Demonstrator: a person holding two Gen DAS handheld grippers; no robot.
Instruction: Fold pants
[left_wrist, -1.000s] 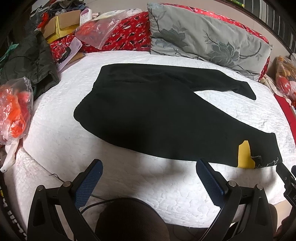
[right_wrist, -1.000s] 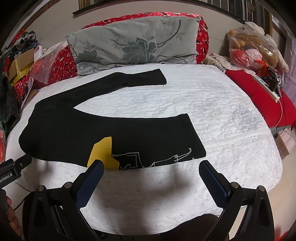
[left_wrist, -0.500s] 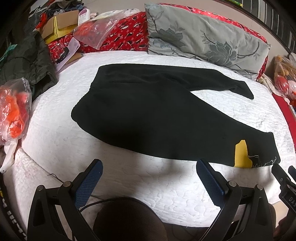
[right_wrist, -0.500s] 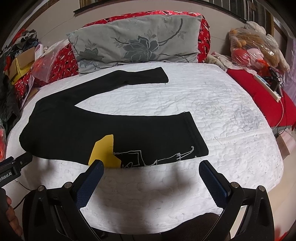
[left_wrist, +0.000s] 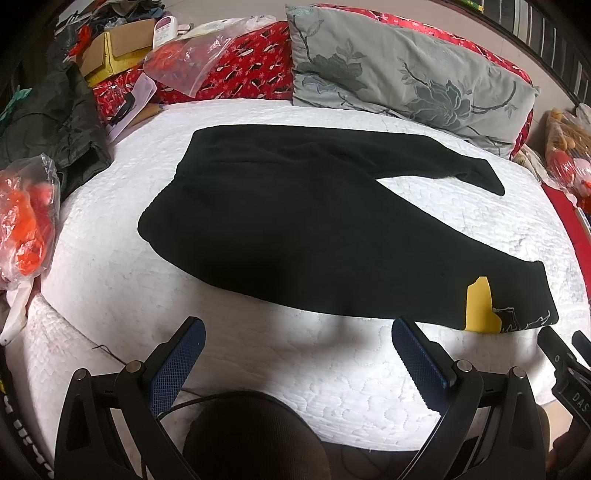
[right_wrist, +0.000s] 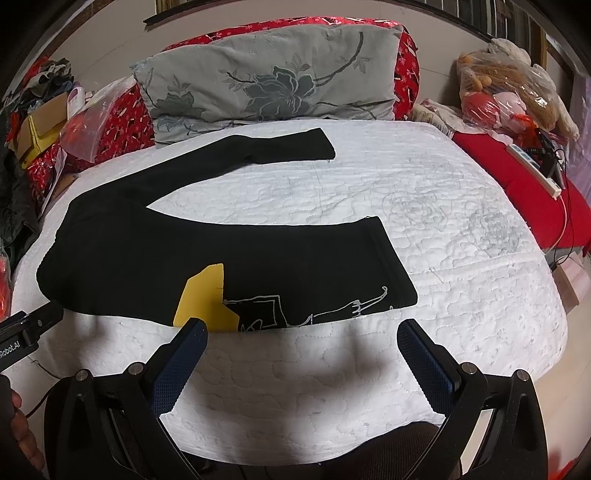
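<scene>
Left wrist view: the black pants lie spread flat on the white quilted bed, waistband to the left, the two legs splayed apart toward the right. The near leg ends by a yellow patch with thin white line art beside it — too small here to read. The left gripper hovers over the bed's near edge, jaws wide, nothing between them, short of the cloth. A dark rounded shape at the bottom edge hides the bed's near rim; what it is cannot be told. At the right edge, part of the right gripper shows, cut off by the frame. A grey floral pillow sits behind the pants.

Right wrist view: the right gripper is likewise spread wide and empty, its left fingertip just overlapping the yellow patch in the picture — whether it touches is unclear. The pants form a V, the far leg reaching toward the pillow. The left gripper pokes in at the left edge, mostly cut off.
</scene>
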